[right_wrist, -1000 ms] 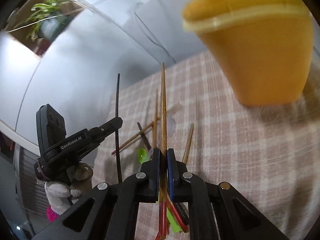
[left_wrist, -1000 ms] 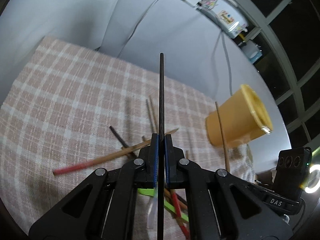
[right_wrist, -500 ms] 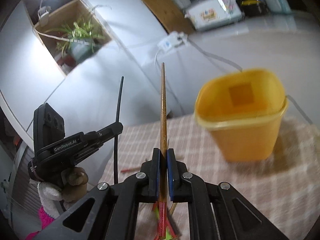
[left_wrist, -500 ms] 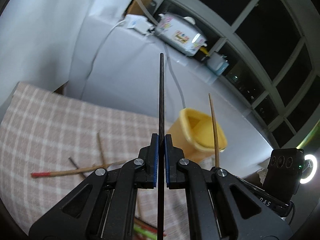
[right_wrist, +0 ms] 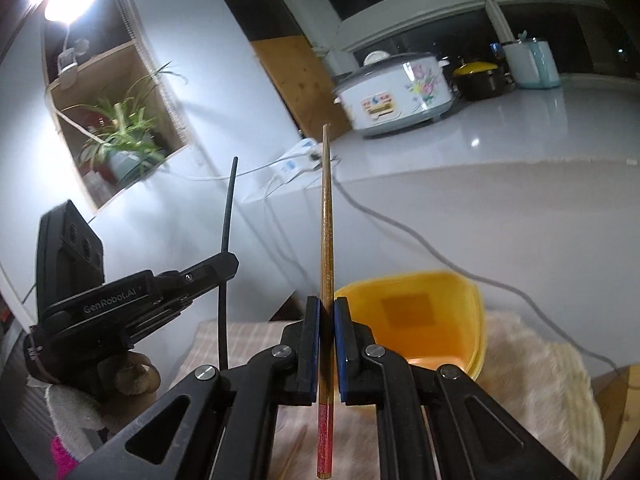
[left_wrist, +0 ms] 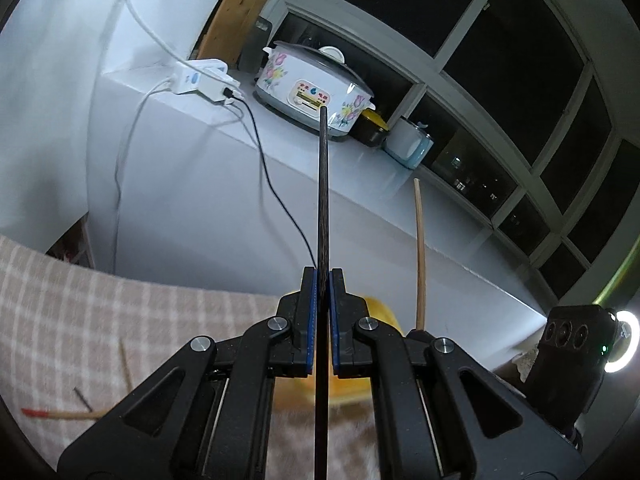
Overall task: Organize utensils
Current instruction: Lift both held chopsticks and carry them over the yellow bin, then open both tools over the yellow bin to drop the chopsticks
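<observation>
My left gripper (left_wrist: 323,280) is shut on a black chopstick (left_wrist: 322,192) that points up and away. My right gripper (right_wrist: 327,308) is shut on a wooden chopstick with a red end (right_wrist: 326,216), held upright. The yellow tub (right_wrist: 424,316) stands open just beyond and right of the right gripper; in the left wrist view the tub (left_wrist: 380,308) is mostly hidden behind the fingers. The left gripper (right_wrist: 228,264) with its black chopstick shows at the left of the right wrist view. The right gripper's chopstick (left_wrist: 419,252) rises at the right of the left wrist view.
A checked cloth (left_wrist: 100,320) covers the table, with a red-tipped chopstick (left_wrist: 56,414) and other sticks lying on it. Behind is a white counter (left_wrist: 360,208) with a rice cooker (left_wrist: 312,88), power strip (left_wrist: 200,80) and cables. A potted plant (right_wrist: 120,132) sits on a shelf.
Both grippers have tilted up and risen with their chopsticks. The view has swung from the cloth and loose sticks to the counter; the yellow tub now sits low, right by the fingers.
</observation>
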`<state>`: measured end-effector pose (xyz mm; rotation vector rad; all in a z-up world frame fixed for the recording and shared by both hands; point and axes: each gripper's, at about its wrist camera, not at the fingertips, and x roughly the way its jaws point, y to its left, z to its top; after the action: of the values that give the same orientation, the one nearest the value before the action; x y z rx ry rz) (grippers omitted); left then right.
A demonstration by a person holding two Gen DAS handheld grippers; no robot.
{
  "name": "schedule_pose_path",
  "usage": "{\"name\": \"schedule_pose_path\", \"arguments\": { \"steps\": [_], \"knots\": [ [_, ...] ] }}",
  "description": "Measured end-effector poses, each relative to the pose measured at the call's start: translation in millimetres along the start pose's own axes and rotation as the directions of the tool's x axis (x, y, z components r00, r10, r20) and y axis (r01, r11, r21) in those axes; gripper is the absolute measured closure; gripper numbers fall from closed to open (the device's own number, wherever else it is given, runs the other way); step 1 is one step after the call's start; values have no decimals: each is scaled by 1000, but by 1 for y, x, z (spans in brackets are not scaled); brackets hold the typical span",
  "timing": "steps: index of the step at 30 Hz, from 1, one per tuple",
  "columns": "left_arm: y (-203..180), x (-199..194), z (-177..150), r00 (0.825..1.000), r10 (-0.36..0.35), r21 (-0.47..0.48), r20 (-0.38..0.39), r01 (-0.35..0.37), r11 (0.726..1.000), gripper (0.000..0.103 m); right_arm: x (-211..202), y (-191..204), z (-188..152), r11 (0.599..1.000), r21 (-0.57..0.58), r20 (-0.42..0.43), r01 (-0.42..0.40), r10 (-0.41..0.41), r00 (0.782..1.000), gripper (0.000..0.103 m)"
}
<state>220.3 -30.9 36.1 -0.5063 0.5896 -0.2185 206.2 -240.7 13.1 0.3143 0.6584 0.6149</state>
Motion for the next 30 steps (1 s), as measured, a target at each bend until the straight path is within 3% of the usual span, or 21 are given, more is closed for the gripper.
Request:
{"name": "schedule_pose_path", "arguments": {
  "steps": [12,20,30],
  "knots": [
    [-21,45,32,993,63,-7,100,-63,998,100,36,-29,29,989,-21,63,145,-144,988,98],
    [-19,65,12,996,69,21,49,-70,997,100,49,-36,13,982,-56,41,183,-181,983,98],
    [-25,49,-14,999,33,77,9,-34,996,100,26,-35,-1,985,-67,43,157,-155,987,94]
  ]
}}
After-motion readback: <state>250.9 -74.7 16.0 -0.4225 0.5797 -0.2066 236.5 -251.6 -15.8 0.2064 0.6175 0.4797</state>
